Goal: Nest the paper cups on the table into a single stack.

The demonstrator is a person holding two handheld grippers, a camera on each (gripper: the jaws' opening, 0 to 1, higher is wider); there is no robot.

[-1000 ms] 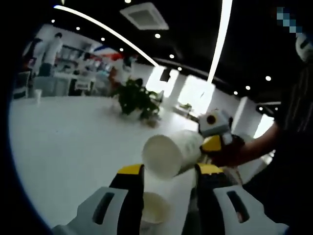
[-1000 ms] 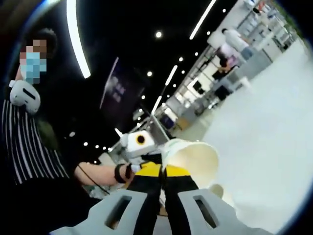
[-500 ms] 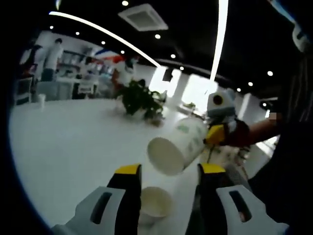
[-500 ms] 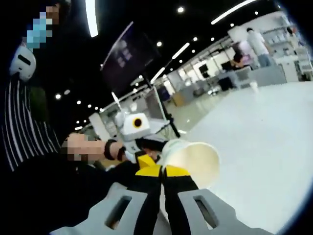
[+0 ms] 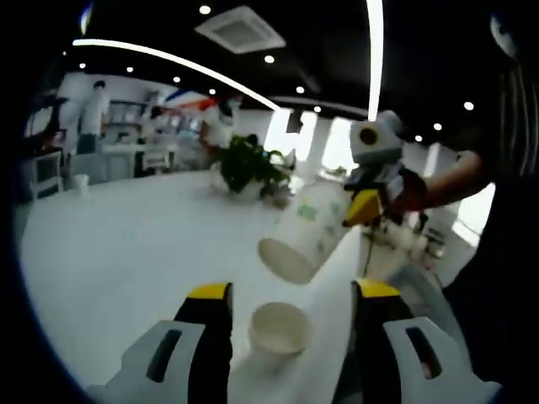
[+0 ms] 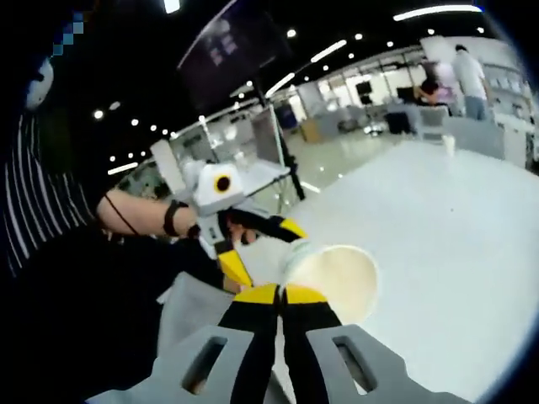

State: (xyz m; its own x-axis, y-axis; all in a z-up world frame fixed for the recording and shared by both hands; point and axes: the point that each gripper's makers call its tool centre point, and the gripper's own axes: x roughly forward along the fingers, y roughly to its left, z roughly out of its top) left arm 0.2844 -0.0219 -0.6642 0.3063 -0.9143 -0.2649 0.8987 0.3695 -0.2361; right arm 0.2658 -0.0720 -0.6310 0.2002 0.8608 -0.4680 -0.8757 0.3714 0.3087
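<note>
Cups apart: one held tilted in the air, one standing on the white table [image 5: 126, 252].
Your right gripper [image 6: 280, 295] pinches the raised cup [image 6: 337, 273] by its rim, jaws closed on it; your left gripper [image 5: 286, 295] has its jaws spread wide around the standing cup [image 5: 280, 328]; the raised cup hangs just above it, mouth angled down; a potted plant [image 5: 246, 167] sits farther back.
</note>
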